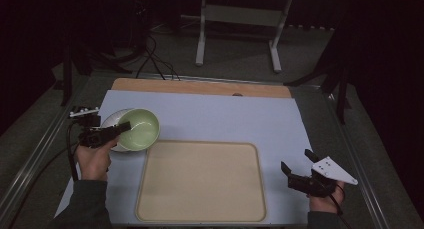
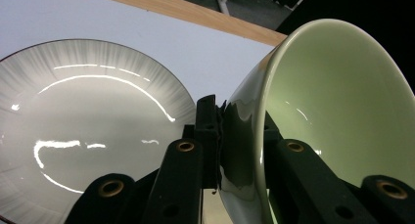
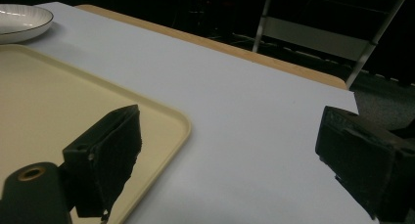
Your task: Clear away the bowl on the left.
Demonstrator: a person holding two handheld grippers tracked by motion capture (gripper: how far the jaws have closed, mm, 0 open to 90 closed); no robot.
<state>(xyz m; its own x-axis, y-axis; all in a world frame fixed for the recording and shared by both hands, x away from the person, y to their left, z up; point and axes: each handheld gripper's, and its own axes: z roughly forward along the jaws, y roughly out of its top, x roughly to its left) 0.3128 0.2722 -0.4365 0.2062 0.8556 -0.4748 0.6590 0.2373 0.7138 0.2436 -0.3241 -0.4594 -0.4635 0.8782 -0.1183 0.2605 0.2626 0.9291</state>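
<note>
A pale green bowl [image 1: 139,129] is held tilted above a white ribbed plate [image 1: 111,120] at the left of the table. My left gripper [image 1: 122,126] is shut on the bowl's rim, one jaw inside and one outside. Close up, the bowl [image 2: 333,111] hangs to the right of the plate [image 2: 83,126], with the left gripper [image 2: 240,150] pinching its wall. My right gripper [image 1: 296,165] rests open at the table's right, beside the beige tray [image 1: 200,181]. Its own view has the right gripper [image 3: 230,160] wide apart over the tray's corner [image 3: 161,119].
A light blue mat [image 1: 225,119] covers the table, with a wooden strip [image 1: 200,86] along the far edge. The plate [image 3: 22,19] lies far left in the right gripper view. A white table frame [image 1: 240,24] stands on the floor beyond.
</note>
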